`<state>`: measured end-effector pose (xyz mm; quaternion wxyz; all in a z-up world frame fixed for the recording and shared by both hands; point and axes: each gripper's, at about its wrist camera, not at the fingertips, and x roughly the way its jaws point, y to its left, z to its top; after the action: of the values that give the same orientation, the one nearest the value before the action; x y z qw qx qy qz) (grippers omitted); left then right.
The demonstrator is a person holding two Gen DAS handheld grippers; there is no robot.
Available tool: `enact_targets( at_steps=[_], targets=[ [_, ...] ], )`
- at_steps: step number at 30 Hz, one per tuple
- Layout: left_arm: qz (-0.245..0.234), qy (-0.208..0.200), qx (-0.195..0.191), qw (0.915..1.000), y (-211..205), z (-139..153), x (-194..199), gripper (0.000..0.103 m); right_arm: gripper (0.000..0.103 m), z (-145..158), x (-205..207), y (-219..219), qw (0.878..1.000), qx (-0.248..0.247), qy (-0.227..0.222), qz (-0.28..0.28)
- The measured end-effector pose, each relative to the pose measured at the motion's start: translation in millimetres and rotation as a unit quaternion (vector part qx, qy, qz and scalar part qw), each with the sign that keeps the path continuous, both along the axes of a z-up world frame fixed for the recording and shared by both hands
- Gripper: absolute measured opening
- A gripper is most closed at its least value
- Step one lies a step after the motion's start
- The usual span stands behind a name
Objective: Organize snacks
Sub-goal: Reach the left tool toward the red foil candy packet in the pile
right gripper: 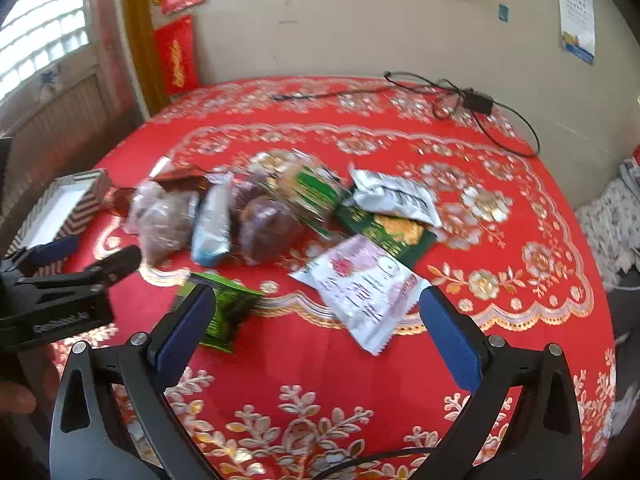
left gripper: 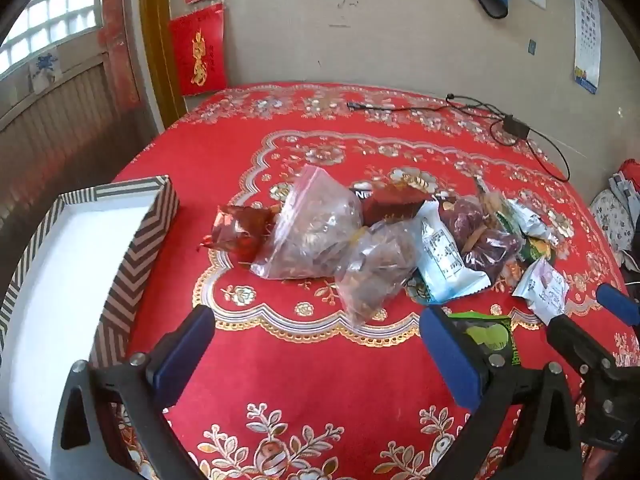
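My left gripper (left gripper: 316,344) and right gripper (right gripper: 312,328) hang spread wide, holding nothing, above crinkly plastic snack packets (left gripper: 440,256) heaped on the embroidered red tablecloth (left gripper: 320,380); a striped cardboard box (left gripper: 132,248) sits left.

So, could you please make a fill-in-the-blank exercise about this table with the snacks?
1. The tablecloth is mainly ___ with a floral pattern.
2. The striped box holds ___ snacks so far.
3. The jaws of the left gripper and the right gripper are both ___.
4. The green packet lies ___ the pile of clear bags.

Missing words: red; no; open; apart from
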<state>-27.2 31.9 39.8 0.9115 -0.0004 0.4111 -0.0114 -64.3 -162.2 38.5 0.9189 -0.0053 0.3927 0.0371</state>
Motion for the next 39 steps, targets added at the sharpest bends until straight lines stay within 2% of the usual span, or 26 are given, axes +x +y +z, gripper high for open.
enact_targets(
  at_steps=[8, 10, 16, 20, 29, 34, 39],
  targets=[
    [0.004, -0.022, 0.006, 0.9997, 4, 9, -7, 0.103, 0.102, 27, -14, 11, 0.998, 0.023, -0.05, 0.027],
    [0.002, -0.025, 0.007, 0.9997, 4, 10, -8, 0.103, 0.102, 30, -15, 9, 0.998, 0.032, -0.051, 0.029],
    [0.006, -0.035, 0.0, 0.9994, 4, 10, -8, 0.103, 0.102, 30, -15, 7, 0.997, 0.036, -0.054, 0.035],
    [0.007, -0.043, 0.011, 0.999, 1, 8, -9, 0.103, 0.102, 33, -18, 7, 0.996, 0.037, -0.068, 0.041],
    [0.01, -0.062, 0.029, 0.9976, -3, 5, -9, 0.103, 0.102, 22, -11, 16, 0.997, 0.016, -0.066, 0.037],
    [0.01, -0.047, 0.02, 0.9986, 4, 0, 0, 0.103, 0.102, 20, -6, 11, 0.998, 0.003, -0.06, 0.025],
    [0.013, -0.018, -0.022, 0.9995, 22, 1, 11, 0.103, 0.102, 16, -1, 4, 0.999, 0.008, -0.048, 0.021]
  ],
)
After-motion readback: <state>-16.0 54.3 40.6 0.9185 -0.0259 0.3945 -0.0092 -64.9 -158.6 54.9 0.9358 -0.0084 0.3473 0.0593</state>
